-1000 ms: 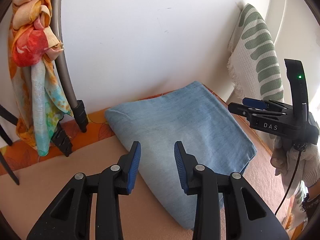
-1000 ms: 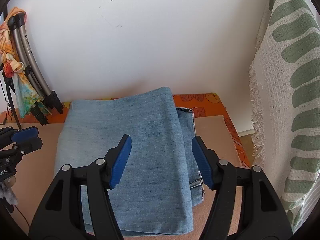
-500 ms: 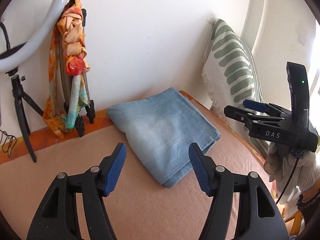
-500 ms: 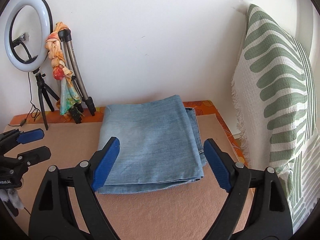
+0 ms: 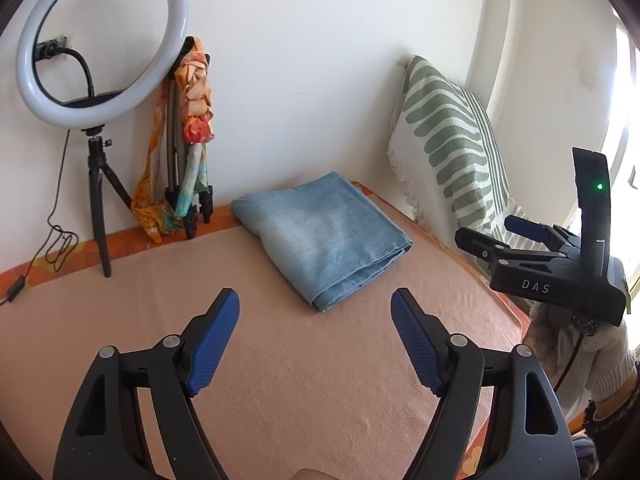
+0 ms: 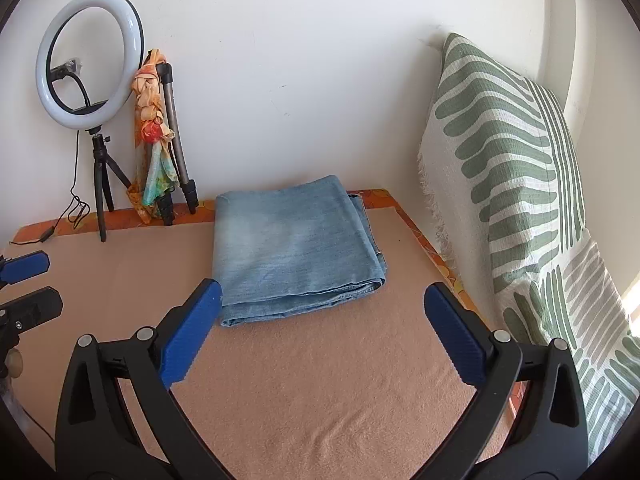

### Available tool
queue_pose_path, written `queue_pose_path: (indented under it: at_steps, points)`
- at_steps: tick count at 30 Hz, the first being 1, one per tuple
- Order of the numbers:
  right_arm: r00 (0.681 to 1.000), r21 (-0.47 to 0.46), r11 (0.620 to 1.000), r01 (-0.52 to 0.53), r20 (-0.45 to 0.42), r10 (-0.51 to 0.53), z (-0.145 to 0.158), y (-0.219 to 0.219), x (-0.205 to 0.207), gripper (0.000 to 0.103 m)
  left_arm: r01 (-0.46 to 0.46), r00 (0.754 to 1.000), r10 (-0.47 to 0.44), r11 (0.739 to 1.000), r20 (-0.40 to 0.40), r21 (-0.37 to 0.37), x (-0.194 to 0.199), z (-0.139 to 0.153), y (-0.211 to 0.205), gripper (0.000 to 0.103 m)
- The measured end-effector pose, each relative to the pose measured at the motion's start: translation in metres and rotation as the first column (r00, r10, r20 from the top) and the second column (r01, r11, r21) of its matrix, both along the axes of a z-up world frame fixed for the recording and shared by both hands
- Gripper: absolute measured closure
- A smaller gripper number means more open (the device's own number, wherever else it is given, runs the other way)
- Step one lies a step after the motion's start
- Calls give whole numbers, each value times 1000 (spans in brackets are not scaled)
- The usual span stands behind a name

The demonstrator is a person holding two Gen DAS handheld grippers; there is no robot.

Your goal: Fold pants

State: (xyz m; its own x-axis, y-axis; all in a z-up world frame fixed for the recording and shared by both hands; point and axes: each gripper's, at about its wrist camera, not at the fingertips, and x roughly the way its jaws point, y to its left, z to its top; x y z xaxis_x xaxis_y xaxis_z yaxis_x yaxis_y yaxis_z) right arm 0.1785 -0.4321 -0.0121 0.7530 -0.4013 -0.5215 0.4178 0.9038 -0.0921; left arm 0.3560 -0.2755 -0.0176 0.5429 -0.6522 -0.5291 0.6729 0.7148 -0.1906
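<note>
Both claws, left claw [image 5: 316, 336] and right claw [image 6: 322, 330], have pulled back, spread wider, from the folded pants [image 6: 294, 246].

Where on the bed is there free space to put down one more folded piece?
Free: the peach blanket in front of the jeans, and the stretch left of them, in front of the ring light stand. Crowded: the back-left edge with the tripod and scarf, and the narrow strip between jeans and pillow.

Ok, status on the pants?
Left gripper open, right gripper open, both empty. Jeans folded flat on the peach blanket. Nothing in the way.
</note>
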Motion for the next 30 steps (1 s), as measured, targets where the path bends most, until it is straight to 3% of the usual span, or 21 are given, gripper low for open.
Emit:
queue_pose_path:
  at_steps: [8, 16, 25, 30]
  points:
    - [998, 38, 999, 19, 54, -21, -7, 17, -35, 0, -52, 995, 49, 998, 81, 37, -39, -5, 21, 20]
    - [998, 58, 998, -3, 70, -1, -16, 28, -39, 0, -76, 992, 70, 996, 100, 50, -49, -11, 31, 19]
    - [996, 46, 999, -10, 90, 5, -15, 34, -42, 0, -119, 985, 114, 992, 127, 34, -50, -9, 40, 5]
    - [996, 36, 999, -13, 89, 10, -15, 37, -44, 0, -133, 987, 131, 991, 99, 19, -48, -5, 44, 4]
